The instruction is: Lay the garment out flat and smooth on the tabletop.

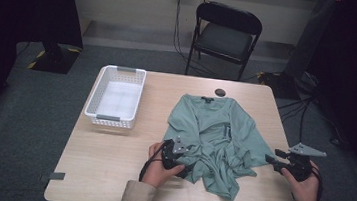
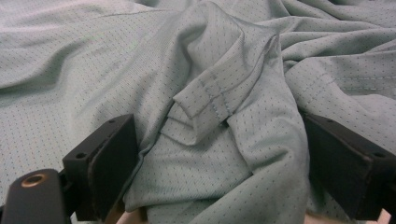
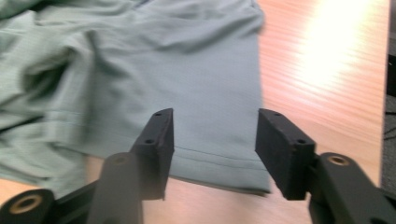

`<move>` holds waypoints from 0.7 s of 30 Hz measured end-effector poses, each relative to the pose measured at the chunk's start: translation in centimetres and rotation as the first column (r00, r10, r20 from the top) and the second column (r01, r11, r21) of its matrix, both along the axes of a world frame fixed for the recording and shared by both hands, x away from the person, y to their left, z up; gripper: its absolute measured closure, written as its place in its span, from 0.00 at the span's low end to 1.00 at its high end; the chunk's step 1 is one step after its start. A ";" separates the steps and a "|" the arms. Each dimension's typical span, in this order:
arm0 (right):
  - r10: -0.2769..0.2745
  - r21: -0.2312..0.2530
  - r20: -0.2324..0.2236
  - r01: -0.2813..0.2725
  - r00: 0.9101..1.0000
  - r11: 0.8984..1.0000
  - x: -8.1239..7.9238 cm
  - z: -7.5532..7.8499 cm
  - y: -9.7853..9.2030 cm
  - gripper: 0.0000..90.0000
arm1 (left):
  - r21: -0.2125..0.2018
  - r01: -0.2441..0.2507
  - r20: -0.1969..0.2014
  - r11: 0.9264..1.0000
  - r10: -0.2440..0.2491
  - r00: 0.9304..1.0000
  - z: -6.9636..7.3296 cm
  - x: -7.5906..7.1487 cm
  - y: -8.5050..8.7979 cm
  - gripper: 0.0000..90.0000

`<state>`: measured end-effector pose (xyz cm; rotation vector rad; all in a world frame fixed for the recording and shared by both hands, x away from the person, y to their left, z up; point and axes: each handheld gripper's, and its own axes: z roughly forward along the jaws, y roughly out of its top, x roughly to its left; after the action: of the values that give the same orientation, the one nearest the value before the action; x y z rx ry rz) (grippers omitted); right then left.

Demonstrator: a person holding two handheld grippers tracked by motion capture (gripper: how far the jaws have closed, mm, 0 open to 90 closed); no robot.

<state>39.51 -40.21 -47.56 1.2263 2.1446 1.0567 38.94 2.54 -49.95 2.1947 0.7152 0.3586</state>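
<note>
Wooden counter [image 1: 105, 153], centre frame: crumpled shirt [image 1: 215, 134]. Left tool [image 1: 182, 162] released, jaws straddling its lower-left folds. Right tool [image 1: 271, 160] released, nearer the sleeve hem [image 3: 219, 161] directly ahead.

The long-sleeved shirt [image 1: 215, 137] lies crumpled on the table [image 1: 105, 158], right of centre, collar toward the far edge. The empty basket [image 1: 115, 96] stands to its left, well apart. A small round disc [image 1: 220, 92] lies just beyond the collar. Behind the table stands a folding chair [image 1: 226, 35].
</note>
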 end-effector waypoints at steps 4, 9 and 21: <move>-0.041 -0.020 -0.008 0.040 0.999 0.999 0.6 -1.0 -0.9 0.60 | 0.000 0.000 0.000 1.000 0.000 1.000 0.0 0.0 0.0 0.13; -0.060 -0.027 -0.042 0.059 0.997 0.998 0.8 -1.7 -1.4 0.63 | 0.001 0.000 0.001 1.000 0.000 1.000 0.0 0.0 0.0 0.13; -0.045 0.019 -0.096 0.047 0.994 0.999 0.9 -1.8 -1.9 0.96 | 0.003 0.000 0.002 1.000 0.000 1.000 0.0 0.0 0.0 0.13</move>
<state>40.37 -42.12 -49.33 1.3546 2.1703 1.0235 38.92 2.51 -49.95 2.1966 0.7137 0.3616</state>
